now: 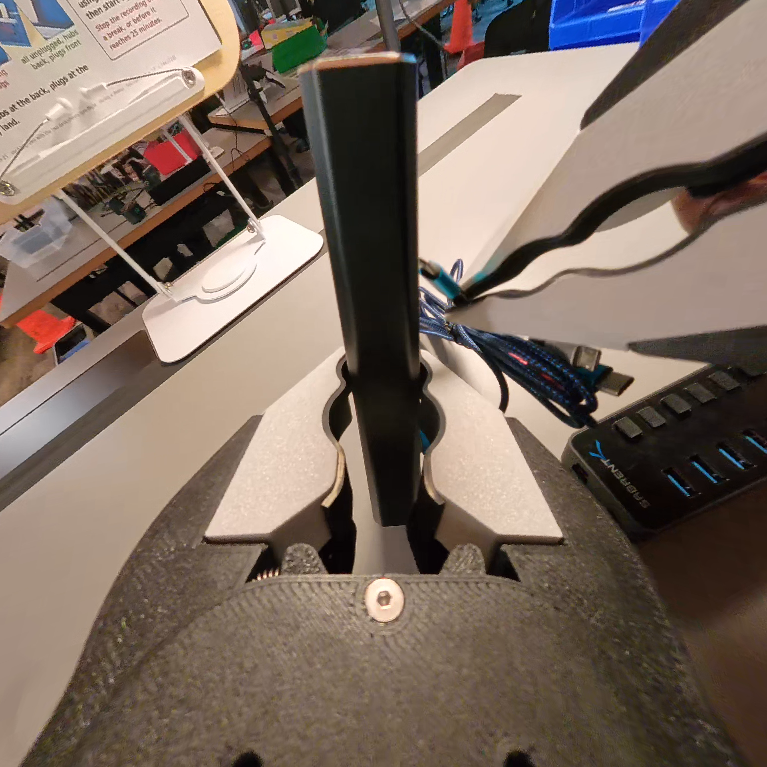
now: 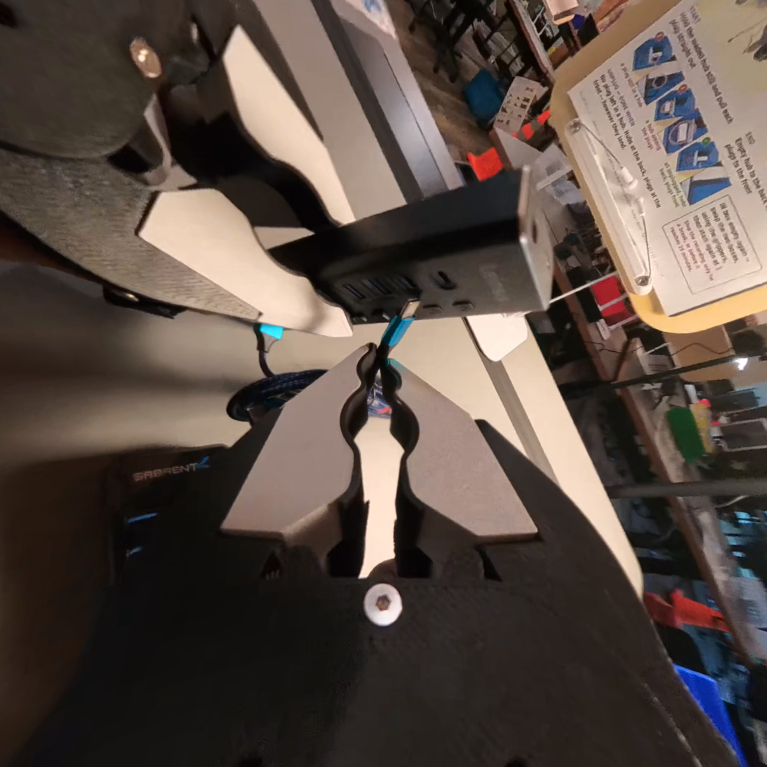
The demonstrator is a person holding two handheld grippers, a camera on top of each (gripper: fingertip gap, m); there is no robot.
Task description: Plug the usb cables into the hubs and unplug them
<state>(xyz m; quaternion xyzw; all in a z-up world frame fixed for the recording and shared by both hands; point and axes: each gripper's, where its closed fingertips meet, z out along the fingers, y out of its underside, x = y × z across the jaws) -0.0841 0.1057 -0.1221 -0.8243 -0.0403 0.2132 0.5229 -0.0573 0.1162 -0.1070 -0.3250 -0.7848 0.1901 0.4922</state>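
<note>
My left gripper is shut on a slim black USB hub and holds it above the table. In the right wrist view this hub shows its port side, with the left gripper clamped on its near end. My right gripper is shut on the cable just behind a teal USB plug. The plug's metal tip touches a port on the held hub; how deep it sits I cannot tell. In the left wrist view the right gripper and its teal plug are just right of the hub.
A second black hub with blue ports lies on the white table at the right; it also shows in the right wrist view. A bundle of blue braided cables with loose plugs lies behind it. A white stand holding an instruction sheet is at the back left. My left and right fingertips are right by each other.
</note>
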